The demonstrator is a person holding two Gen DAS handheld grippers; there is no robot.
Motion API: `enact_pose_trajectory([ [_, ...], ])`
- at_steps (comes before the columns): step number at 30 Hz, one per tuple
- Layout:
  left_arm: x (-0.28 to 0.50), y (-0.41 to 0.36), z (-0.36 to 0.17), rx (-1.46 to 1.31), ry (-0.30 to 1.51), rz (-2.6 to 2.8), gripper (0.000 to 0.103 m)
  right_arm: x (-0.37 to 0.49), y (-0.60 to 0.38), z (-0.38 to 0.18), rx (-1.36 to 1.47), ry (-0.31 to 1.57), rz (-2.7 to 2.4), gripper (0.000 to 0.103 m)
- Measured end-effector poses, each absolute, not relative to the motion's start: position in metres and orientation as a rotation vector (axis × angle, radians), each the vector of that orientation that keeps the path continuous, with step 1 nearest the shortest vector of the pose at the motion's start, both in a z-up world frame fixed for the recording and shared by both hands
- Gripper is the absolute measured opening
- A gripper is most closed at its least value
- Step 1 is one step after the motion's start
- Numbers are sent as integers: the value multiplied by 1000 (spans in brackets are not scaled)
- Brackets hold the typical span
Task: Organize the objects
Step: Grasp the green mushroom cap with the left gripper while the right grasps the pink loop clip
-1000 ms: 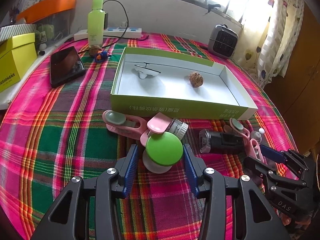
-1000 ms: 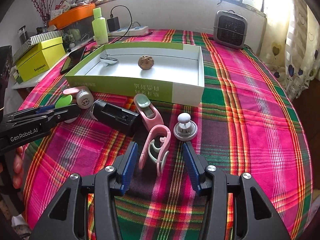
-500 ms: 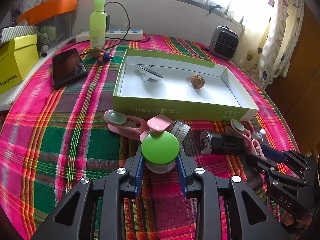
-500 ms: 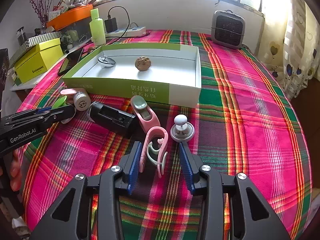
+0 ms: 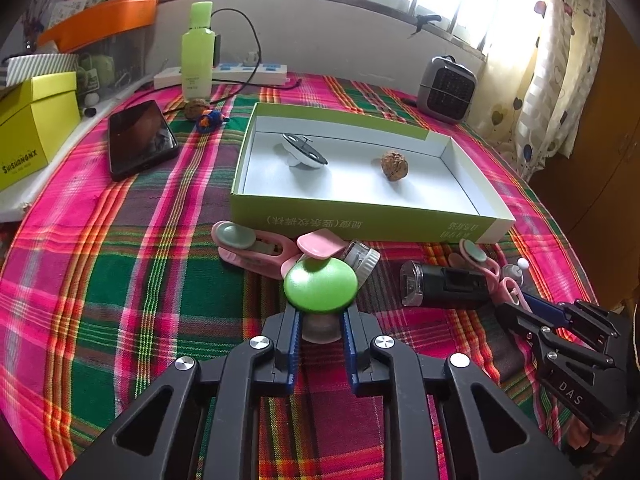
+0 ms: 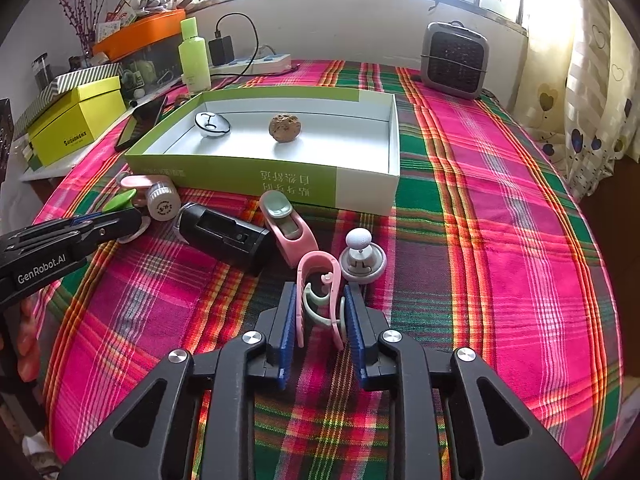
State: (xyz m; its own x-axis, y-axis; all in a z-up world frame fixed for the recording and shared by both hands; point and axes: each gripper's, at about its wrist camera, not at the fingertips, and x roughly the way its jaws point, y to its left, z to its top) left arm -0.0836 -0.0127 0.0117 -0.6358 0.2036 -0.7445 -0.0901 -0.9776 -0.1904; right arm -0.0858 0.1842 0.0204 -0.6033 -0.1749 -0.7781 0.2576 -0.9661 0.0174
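My left gripper is shut on the pale stem under a round green cap, which stands on the plaid cloth in front of the green-and-white box. My right gripper has a pink clip upright between its blue pads; its jaws are closing and both pads touch the clip. A walnut and a round silver-and-white piece lie in the box. Between the grippers lie a black device, another pink clip and a small ridged jar.
A white knob on a grey base stands just right of the held clip. A phone, a green bottle, a yellow box and a power strip are at the left back, a small heater at the right back.
Both grippers' jaws have come together: the left pair onto the stem under the green cap, the right pair onto the pink clip. Neither hand has shifted.
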Motion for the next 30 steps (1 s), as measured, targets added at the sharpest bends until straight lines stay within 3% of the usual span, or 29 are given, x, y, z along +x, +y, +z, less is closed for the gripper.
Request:
enact_pose_trajectory([
  [30,-61,-10,15,-1202,-153,2698,15,-73,177,31,1195,120,-2584,24],
])
